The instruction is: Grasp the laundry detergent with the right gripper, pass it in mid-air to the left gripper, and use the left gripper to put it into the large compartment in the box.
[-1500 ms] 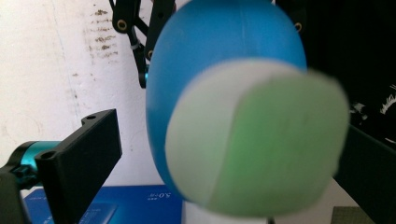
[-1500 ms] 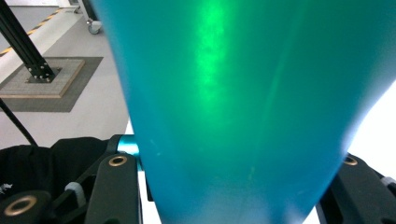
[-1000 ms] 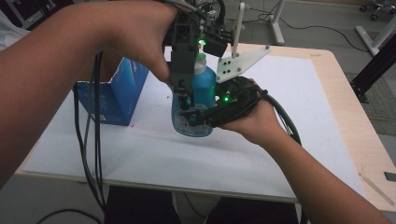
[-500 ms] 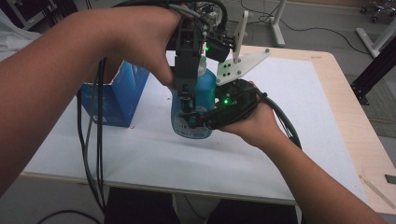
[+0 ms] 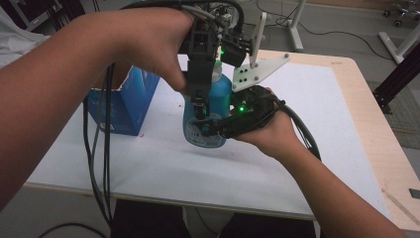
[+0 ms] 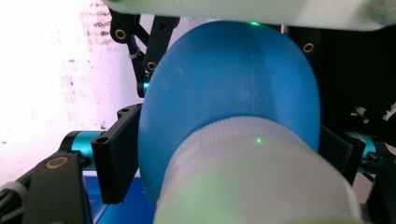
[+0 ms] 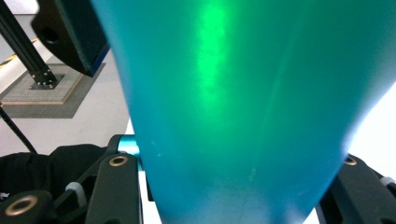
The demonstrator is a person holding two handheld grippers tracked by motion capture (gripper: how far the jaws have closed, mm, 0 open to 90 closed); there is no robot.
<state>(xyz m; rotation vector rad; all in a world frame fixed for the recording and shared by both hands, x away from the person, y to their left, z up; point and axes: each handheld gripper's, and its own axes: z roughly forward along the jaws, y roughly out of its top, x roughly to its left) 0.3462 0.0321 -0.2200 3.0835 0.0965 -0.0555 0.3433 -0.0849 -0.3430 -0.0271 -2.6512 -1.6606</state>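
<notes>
A blue bottle (image 5: pixel 221 94) with a white cap (image 6: pixel 257 177) stands upright on the white table (image 5: pixel 173 168). My right gripper (image 5: pixel 208 130) comes in from the right and is shut on the bottle's lower body, which looms teal between its jaws (image 7: pixel 233 93). My left gripper (image 5: pixel 199 106) points straight down over the bottle's top. Its jaws have just been closing, with the cap and the blue shoulders (image 6: pixel 233 84) between them. The left pad (image 6: pixel 116 158) sits close beside the bottle; a firm press is not visible.
An open blue carton (image 5: pixel 126 104) stands left of the bottle. Black cables (image 5: pixel 99 163) hang from the left hand over the table's front edge. A grey plate (image 5: pixel 255 72) juts from the right gripper. Bare wooden board lies at the right (image 5: pixel 376 129).
Both hands keep their places around the bottle. The left gripper stays over the cap, and its jaws look a little narrower than before.
</notes>
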